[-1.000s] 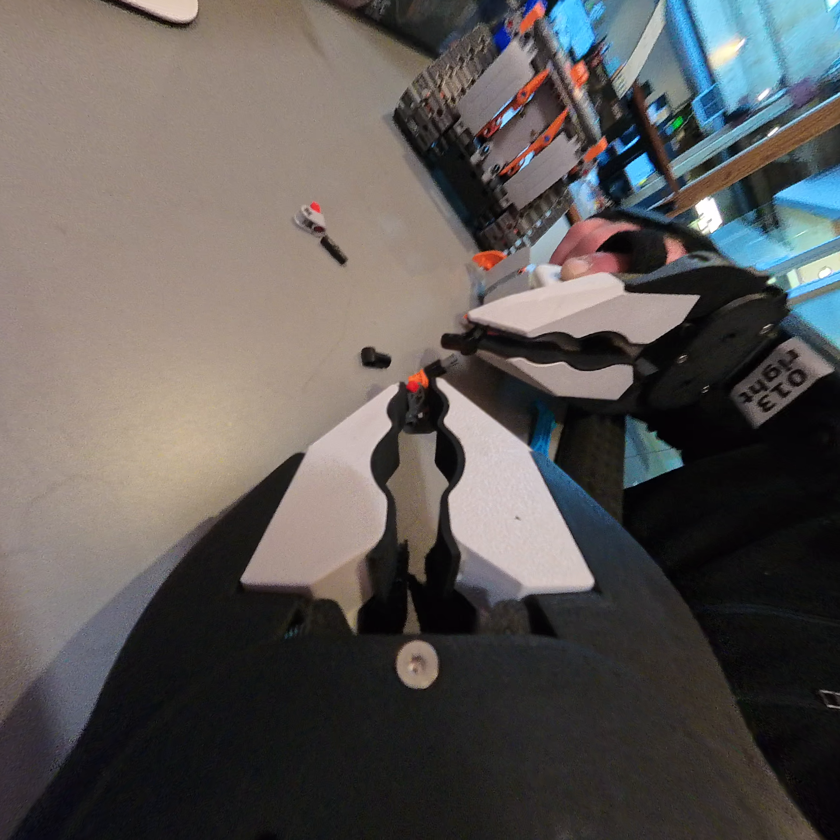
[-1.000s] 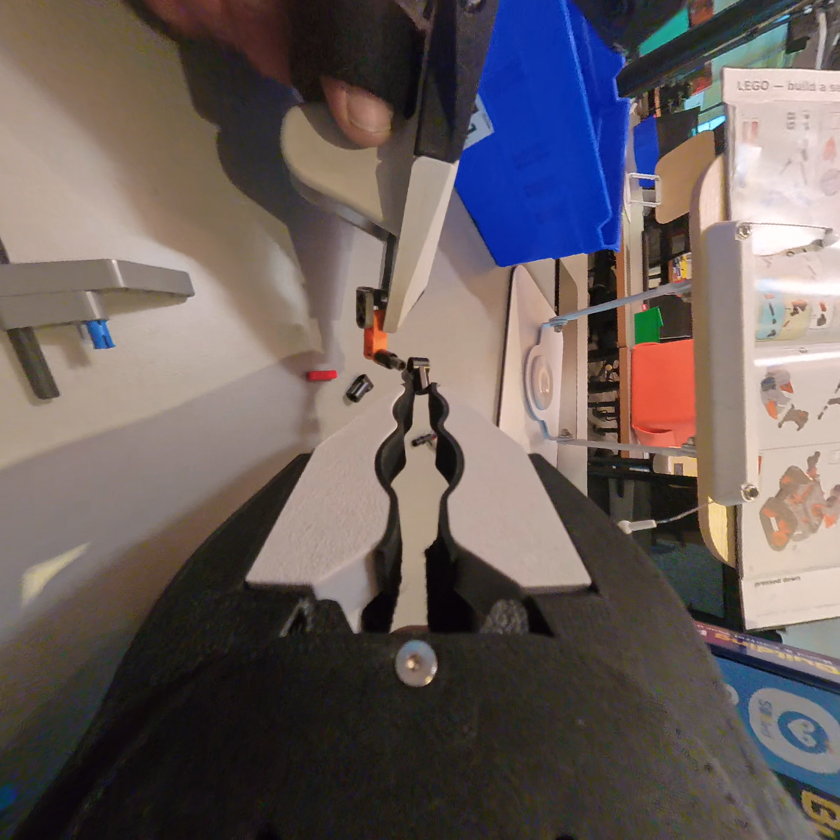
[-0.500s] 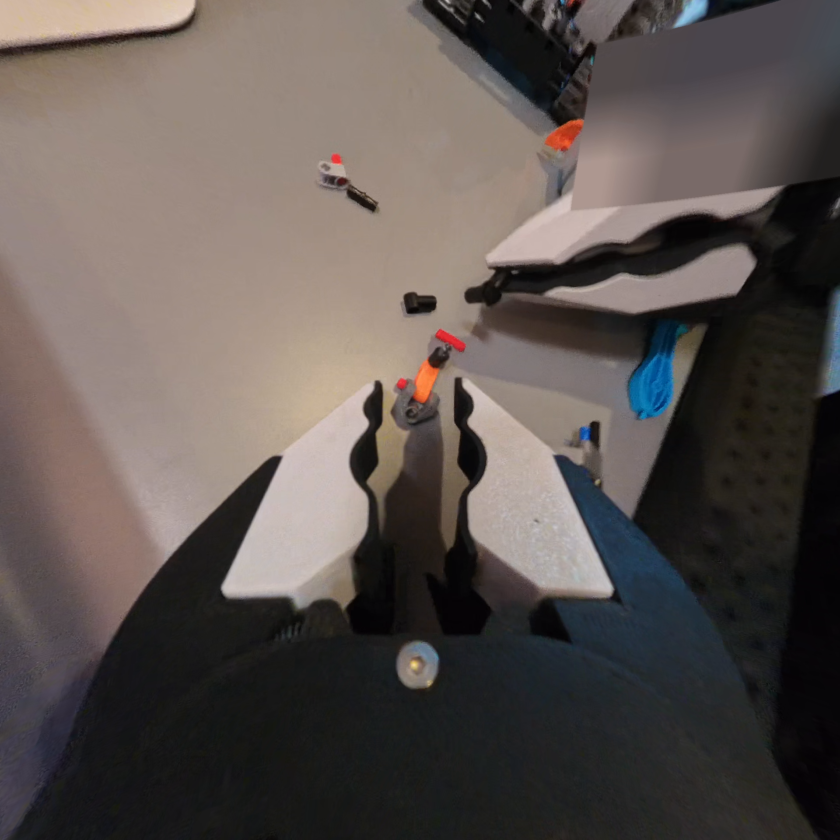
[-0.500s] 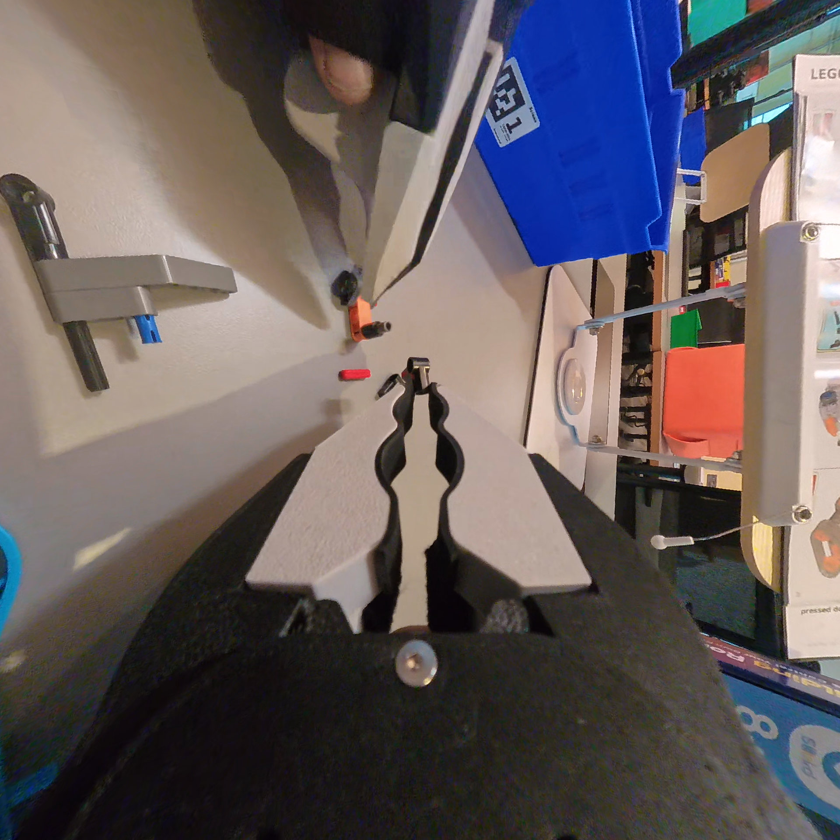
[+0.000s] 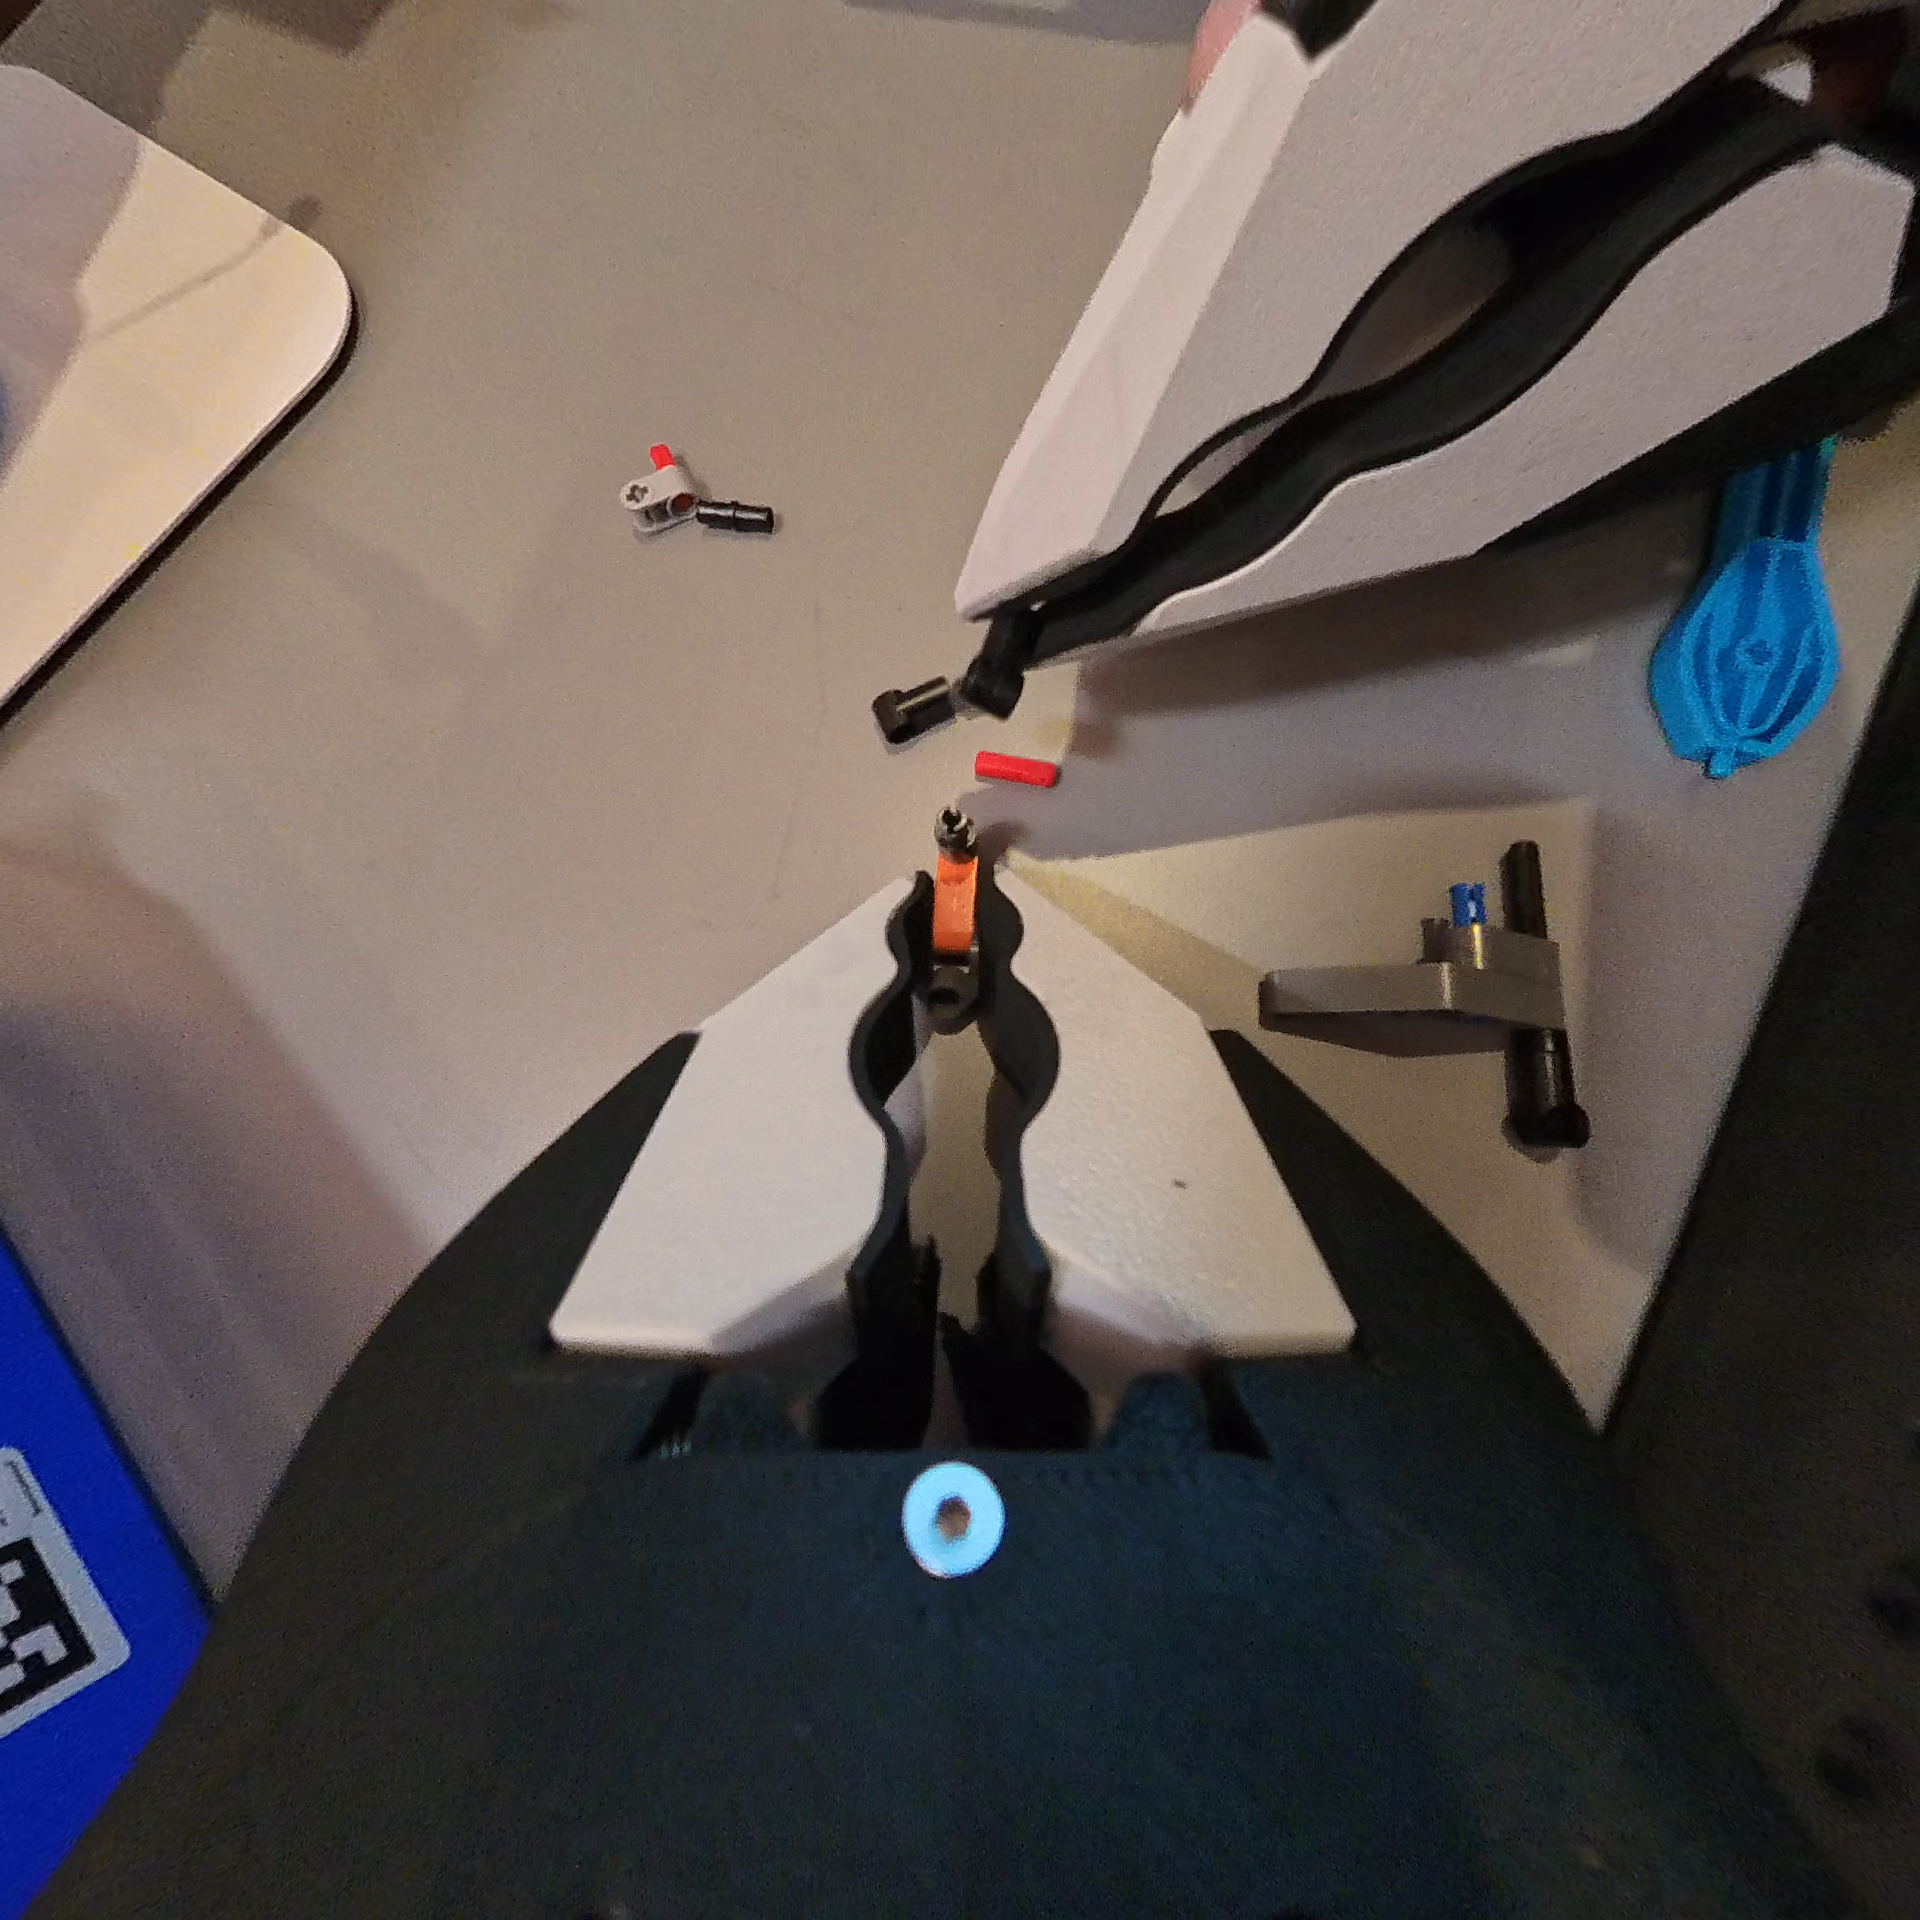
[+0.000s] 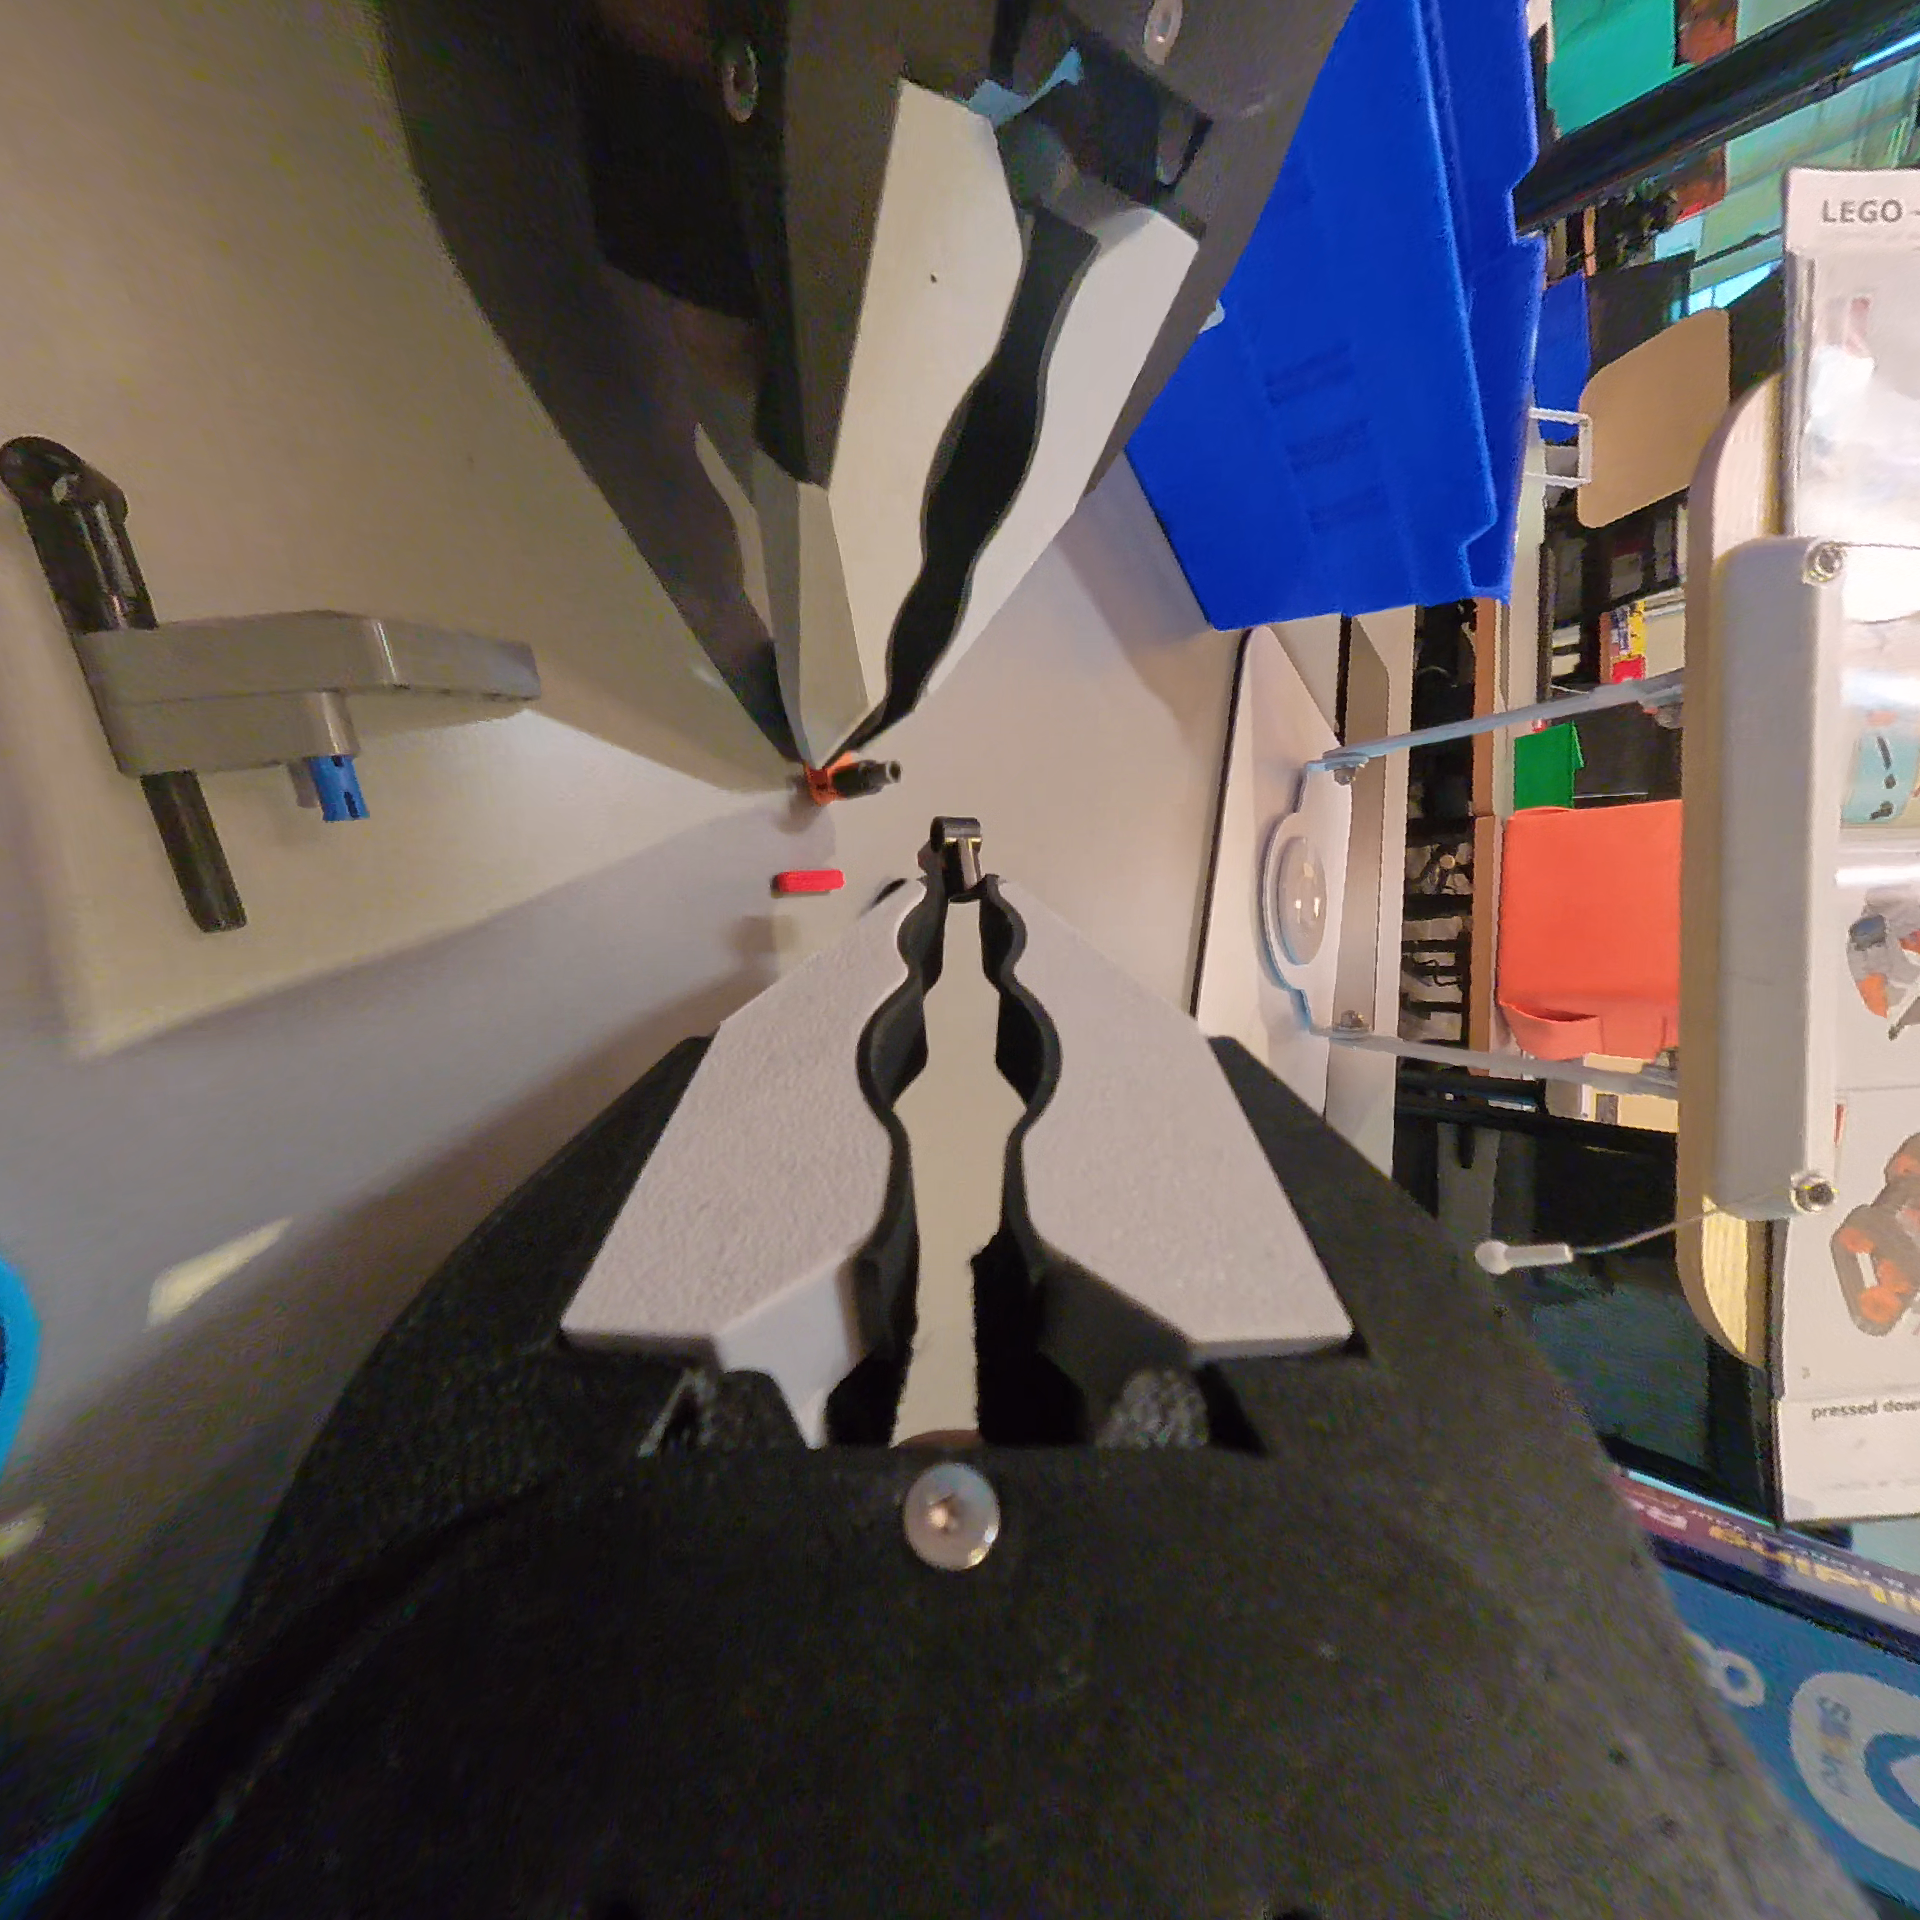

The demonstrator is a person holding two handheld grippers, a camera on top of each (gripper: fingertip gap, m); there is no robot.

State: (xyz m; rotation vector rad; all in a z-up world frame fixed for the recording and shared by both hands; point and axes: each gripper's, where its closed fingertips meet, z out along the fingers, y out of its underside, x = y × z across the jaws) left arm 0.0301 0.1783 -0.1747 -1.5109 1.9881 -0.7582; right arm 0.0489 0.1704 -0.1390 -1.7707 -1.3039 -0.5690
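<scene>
My left tongs (image 5: 951, 914) clamp small orange plastic connector with black pin (image 5: 953, 904) | my right tongs (image 6: 961, 894) clamp small black plastic connector (image 6: 956, 847) | both just above short red plastic peg (image 5: 1015, 769) on counter (image 5: 520, 727); parts unjoined.

Between the two claw tips lie a red pin (image 5: 1016, 769) and a black connector (image 5: 911, 711); at 3 o'clock a grey bracket (image 5: 1423, 987) blocks the worktop (image 5: 468, 779), while 9 o'clock lies open.
</scene>
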